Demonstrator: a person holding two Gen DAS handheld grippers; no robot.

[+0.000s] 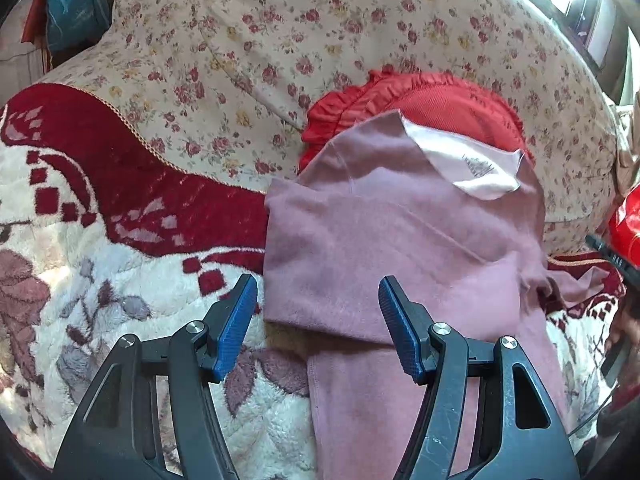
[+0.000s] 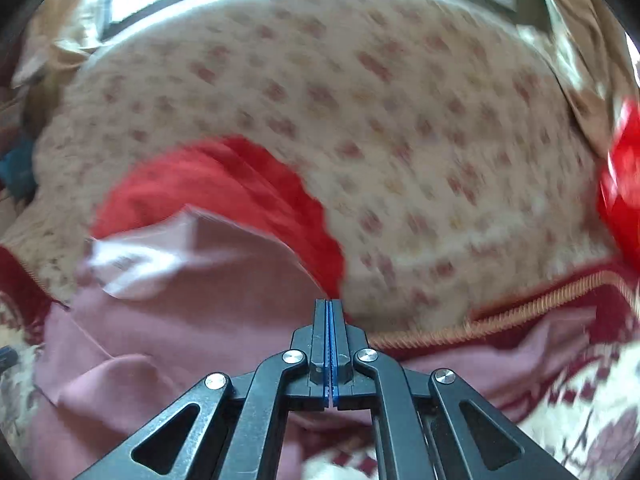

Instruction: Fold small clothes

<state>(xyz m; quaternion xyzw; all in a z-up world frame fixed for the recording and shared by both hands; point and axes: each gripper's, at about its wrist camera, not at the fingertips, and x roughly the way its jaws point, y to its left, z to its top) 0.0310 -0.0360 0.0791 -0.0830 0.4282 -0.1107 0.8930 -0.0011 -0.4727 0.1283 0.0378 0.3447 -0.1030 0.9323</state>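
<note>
Clearly mid-fold: pink garment (image 1: 400, 248) partly doubled over on the patterned blanket (image 1: 80, 280), one pair of tongs spread, the other clenched empty.

Left gripper (image 1: 318, 320) hovers with its jaws wide apart, straddling the garment's near left edge without pinching it; right gripper (image 2: 330, 328) is pressed fully together over the cloth's right side, and no fabric shows between its pads. The garment lies in the middle, its far end with the white label (image 1: 472, 168) resting on the red ruffled cushion (image 1: 432, 100), against the floral cover (image 1: 320, 32). Likely risks: that raised far end may slide or unfold off the cushion, and the fluffy blanket could be pinched along with the thin cloth, dragging the fold crooked.
</note>
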